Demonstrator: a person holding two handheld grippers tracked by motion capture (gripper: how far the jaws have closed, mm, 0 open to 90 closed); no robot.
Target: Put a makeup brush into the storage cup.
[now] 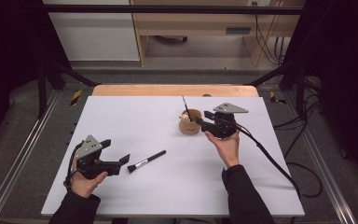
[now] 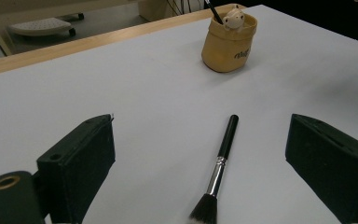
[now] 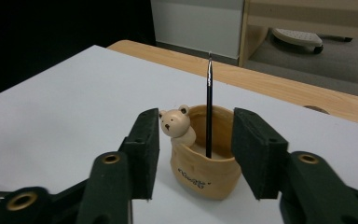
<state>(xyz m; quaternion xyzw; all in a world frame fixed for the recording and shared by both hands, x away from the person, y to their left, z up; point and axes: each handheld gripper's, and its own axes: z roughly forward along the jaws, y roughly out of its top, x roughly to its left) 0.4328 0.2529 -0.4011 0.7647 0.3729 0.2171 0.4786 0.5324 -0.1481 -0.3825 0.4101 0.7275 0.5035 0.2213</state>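
Since the work looks like putting brushes in the cup, here is how things sit.

Brush (image 1: 146, 162): it lies flat on the white table (image 1: 121, 121), just in front of the left gripper (image 1: 124, 160), bristles toward that gripper. It is not picked up yet.

Left gripper: its 2 jaws are wide apart, 1 on each side of the brush. I think it is lined up like this so it can close on the handle.

Cup (image 1: 189, 122): it stands upright near the far edge, well apart from the brush. A thin black stick (image 1: 185, 108) already stands in it.

Right gripper (image 1: 201, 118): its jaws are apart, 1 on each side of the cup. I cannot tell if they touch it. I think it is there to keep the cup from tipping.

High view: shows both hands and how far the brush is from the cup.

Left gripper view: shows the silver band on the brush and dark writing on the cup.

Right gripper view: shows a small bear (image 3: 175, 125) on the cup's rim.
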